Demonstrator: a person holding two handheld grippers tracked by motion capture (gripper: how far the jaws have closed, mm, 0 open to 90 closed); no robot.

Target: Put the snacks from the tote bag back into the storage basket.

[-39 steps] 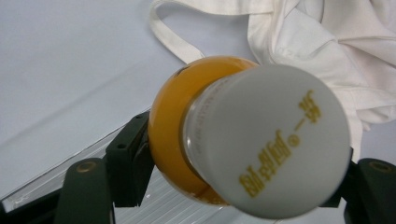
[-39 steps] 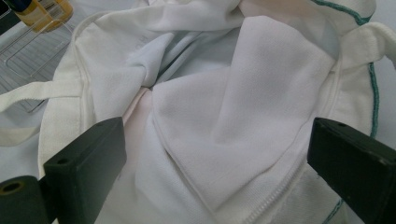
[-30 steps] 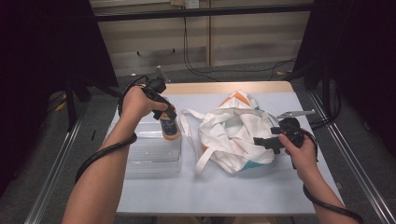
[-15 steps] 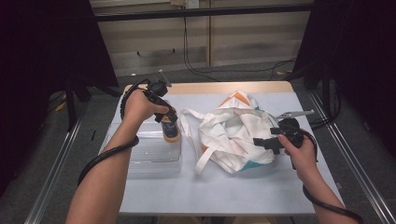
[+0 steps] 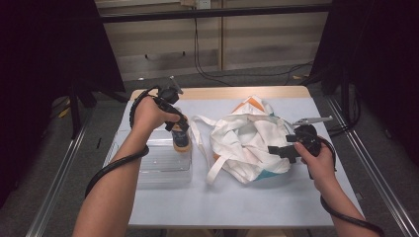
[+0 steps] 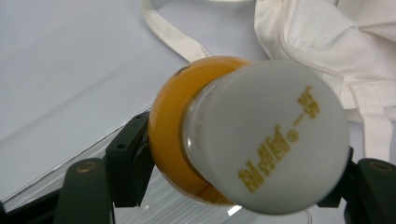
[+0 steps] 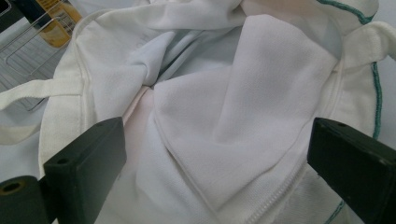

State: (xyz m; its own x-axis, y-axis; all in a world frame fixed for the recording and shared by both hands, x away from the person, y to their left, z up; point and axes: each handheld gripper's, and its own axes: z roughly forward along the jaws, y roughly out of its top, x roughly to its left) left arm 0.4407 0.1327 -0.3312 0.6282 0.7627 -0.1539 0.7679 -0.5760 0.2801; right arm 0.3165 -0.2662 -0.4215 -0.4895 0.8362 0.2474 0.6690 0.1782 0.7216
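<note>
Both grippers are busy — the left gripper (image 5: 179, 129), clamped on the orange bottle (image 5: 181, 138), has edged it right above the clear bin (image 5: 163, 165) toward the bag, probably for packing, while the right gripper (image 5: 277, 150) waits wide-jawed at the white tote bag (image 5: 247, 140).

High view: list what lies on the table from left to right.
clear plastic container → left gripper holding the orange bottle → loose bag strap → white cloth bag → right gripper, jaws open at the bag's right edge.
</note>
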